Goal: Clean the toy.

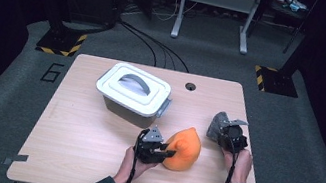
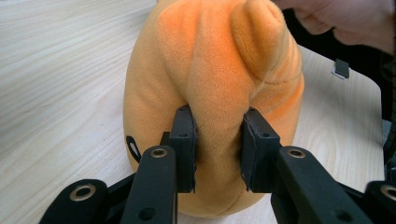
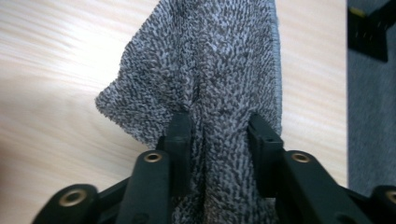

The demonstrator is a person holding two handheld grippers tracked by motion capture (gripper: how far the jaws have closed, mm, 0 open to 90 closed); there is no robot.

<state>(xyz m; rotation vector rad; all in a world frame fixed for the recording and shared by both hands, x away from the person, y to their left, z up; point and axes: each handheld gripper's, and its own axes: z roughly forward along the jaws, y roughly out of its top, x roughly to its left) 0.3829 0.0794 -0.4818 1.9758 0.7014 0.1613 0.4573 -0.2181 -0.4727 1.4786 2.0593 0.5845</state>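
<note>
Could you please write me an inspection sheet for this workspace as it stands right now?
Surface: light wooden table, with a round hole near its far edge.
Job's things: orange plush near the front; grey cloth to its right.
Clutter: grey lidded box with its handle folded flat, at the far left.
Grippers: left gripper pinches a fold of the plush; right gripper has the cloth bunched between its jaws, and whether they press it is unclear.
Cables: one trails from each gripper along the forearm; black floor cables run behind the table.
Surroundings: grey carpet, hazard-striped feet, a grey frame at the back.
</note>
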